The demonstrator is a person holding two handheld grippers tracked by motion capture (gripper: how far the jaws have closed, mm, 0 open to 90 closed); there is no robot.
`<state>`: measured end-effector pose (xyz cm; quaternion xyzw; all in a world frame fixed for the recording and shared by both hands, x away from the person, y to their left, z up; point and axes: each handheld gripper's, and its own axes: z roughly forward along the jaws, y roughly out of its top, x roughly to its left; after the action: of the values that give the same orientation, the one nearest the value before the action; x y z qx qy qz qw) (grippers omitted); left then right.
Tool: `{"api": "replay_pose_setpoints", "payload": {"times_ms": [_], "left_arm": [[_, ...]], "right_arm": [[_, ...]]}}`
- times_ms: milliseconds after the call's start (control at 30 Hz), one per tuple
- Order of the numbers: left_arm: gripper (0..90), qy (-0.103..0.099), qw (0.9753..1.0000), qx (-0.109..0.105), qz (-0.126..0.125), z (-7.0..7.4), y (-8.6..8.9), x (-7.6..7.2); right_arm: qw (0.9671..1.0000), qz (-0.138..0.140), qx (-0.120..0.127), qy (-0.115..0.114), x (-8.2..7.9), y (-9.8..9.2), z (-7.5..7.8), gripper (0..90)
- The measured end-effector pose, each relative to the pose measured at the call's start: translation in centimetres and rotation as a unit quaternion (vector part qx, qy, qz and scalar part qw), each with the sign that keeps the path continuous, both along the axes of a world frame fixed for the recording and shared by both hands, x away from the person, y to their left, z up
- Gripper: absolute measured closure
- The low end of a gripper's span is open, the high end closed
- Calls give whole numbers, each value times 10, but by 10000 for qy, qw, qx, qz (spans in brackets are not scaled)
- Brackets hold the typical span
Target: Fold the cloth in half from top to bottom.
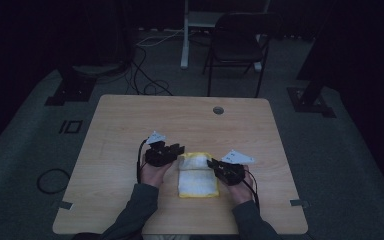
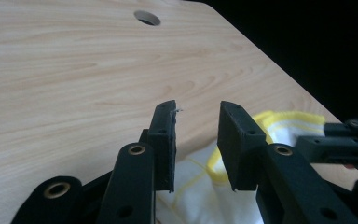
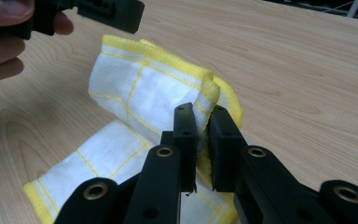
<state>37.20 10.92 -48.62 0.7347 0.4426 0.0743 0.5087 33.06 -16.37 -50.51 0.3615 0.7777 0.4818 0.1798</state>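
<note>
The soft, light cloth [image 3: 135, 93] drapes limply, so the right gripper [image 3: 203, 116] pinches its yellow hem while the left gripper [image 2: 196, 114] gapes empty.

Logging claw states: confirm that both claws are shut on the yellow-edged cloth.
Not both. The right claw is shut on the cloth, as the right gripper view shows. The left claw is open above the cloth's edge, gripping nothing, per the left gripper view.
</note>
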Motion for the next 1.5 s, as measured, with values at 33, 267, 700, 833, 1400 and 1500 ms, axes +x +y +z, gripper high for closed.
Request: {"api": "replay_pose_setpoints", "payload": {"times_ms": [33,267,700,833,1400,1500], "left_arm": [[663,34,10000,1,-32,-1,-1,-1],[645,283,9996,-12,-88,-7,-1,-6],[898,182,9996,190,-139,-4,-2,-21],[900,41,9997,163,-168,4,-1,-26],[900,-92,9993,150,-319,6,-3,-46],[900,-58,9993,153,-338,4,-1,-49]], "right_arm": [[10000,-2,2,-6,0,0,0,834],[10000,5,-39,-26,-5,0,-1,832],[10000,5,-64,-73,-9,-1,-1,830],[10000,5,-24,-64,-10,-3,-1,826],[10000,16,-62,-10,-22,-12,-4,814],[9999,59,-102,-20,-24,-13,-5,814]]}}
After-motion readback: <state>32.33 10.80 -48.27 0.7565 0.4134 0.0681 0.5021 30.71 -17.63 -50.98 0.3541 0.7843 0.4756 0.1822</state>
